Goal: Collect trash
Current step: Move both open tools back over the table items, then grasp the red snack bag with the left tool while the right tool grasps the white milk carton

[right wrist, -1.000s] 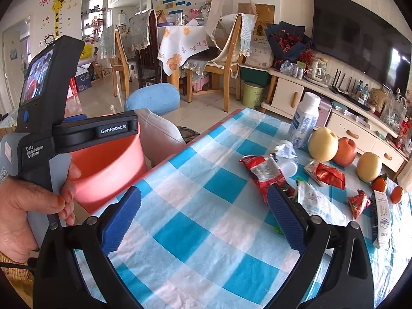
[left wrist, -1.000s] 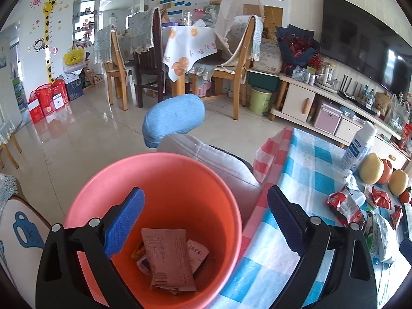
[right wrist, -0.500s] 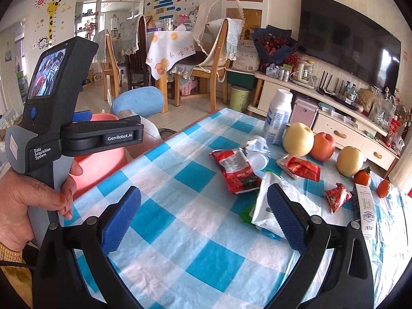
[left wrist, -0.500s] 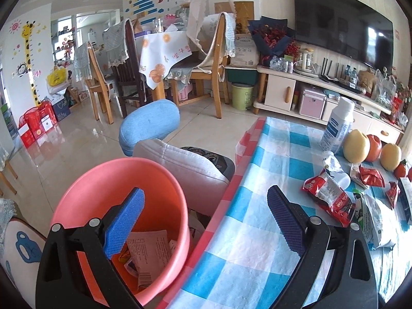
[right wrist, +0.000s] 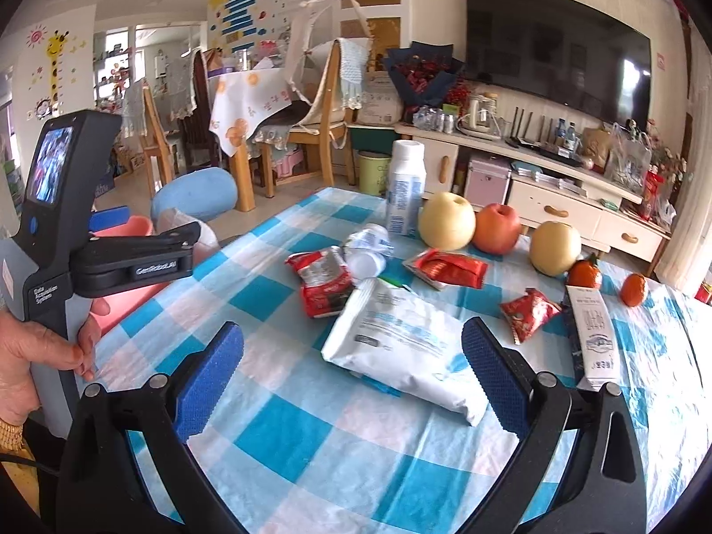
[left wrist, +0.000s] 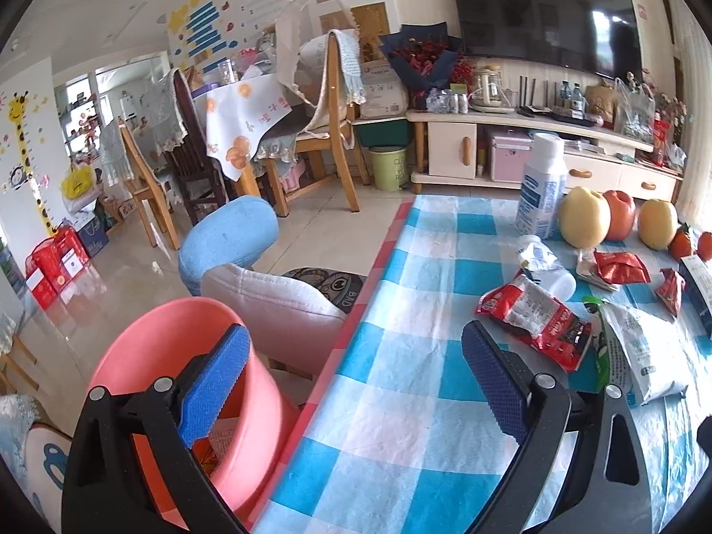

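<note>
A pink bucket (left wrist: 147, 347) with wrappers inside stands below the table's left edge. Trash lies on the blue checked tablecloth (right wrist: 285, 436): a white pouch (right wrist: 400, 342), a red snack bag (right wrist: 322, 282), a crushed bottle (right wrist: 367, 251), smaller red wrappers (right wrist: 445, 267) and a flat white carton (right wrist: 594, 338). My left gripper (left wrist: 351, 382) is open and empty, straddling the bucket rim and table edge. My right gripper (right wrist: 353, 378) is open and empty, just short of the white pouch. The left device (right wrist: 58, 231), held by a hand (right wrist: 26, 356), shows in the right wrist view.
A white bottle (right wrist: 405, 187), pears, an apple (right wrist: 496, 227) and small oranges (right wrist: 632, 289) stand at the table's far side. A grey cushioned seat (left wrist: 271, 302) and blue stool (left wrist: 227, 236) sit beside the bucket. Dining chairs, a TV cabinet and a green bin (left wrist: 391, 167) are beyond.
Both grippers have swung right, from the bucket toward the table. The bucket slid to the lower left in the left view; the white pouch now lies close before my right gripper.
</note>
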`<state>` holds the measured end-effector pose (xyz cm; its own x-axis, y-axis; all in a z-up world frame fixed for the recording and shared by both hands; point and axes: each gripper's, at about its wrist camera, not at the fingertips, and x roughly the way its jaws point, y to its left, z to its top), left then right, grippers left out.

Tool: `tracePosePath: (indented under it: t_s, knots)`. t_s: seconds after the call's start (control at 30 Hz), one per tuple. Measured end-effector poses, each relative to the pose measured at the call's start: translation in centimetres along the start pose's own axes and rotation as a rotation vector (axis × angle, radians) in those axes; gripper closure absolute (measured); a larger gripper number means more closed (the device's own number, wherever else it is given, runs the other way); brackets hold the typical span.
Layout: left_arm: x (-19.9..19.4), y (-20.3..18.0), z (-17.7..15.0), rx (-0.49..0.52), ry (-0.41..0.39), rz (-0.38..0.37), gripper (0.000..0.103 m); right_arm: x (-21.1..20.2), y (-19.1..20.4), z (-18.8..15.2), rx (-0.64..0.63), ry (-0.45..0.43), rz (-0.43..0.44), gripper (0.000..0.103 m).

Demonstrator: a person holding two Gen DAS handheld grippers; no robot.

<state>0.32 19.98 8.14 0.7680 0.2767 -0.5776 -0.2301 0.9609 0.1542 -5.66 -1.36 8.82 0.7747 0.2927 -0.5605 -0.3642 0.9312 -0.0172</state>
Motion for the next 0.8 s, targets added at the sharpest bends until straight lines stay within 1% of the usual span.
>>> tracePosePath:
  t_s: [0.07,0.27,0.37,0.47,0.57,0.7,0.8]
  knots:
    - [-0.1,-0.5,0.0,0.005,-0.005,-0.023,0.008,-0.2,-1.3,-0.2,0.02,-0.004,-0.011,0.004]
    - [-0.7,-2.2,-0.1,0.004,-0.021,-0.156,0.008,-1.2,-5.2,-0.6,0.083,-0.013,-0.041,0.004]
    - [-0.6,-3.3,-0.1,0.01,-0.014,-0.218,0.008,-1.7,-7.1,-0.7,0.11,-0.021,-0.063,0.004]
    - [-0.1,-4.1,-0.2,-0.001,0.006,-0.267,0.008,-2.3,-9.3,-0.6,0.152,-0.027,-0.08,0.004]
    - [0.5,-4.7,-0.3,-0.026,0.031,-0.298,0.008,-2.7,-11.5,-0.6,0.189,-0.027,-0.107,0.004]
    - [1.7,-5.1,-0.5,-0.08,0.085,-0.333,0.008,-2.9,-14.4,-0.9,0.237,-0.019,-0.135,0.004]
    - [2.8,-5.4,-0.7,-0.119,0.13,-0.361,0.008,-2.5,-16.7,-1.3,0.273,0.002,-0.163,0.004]
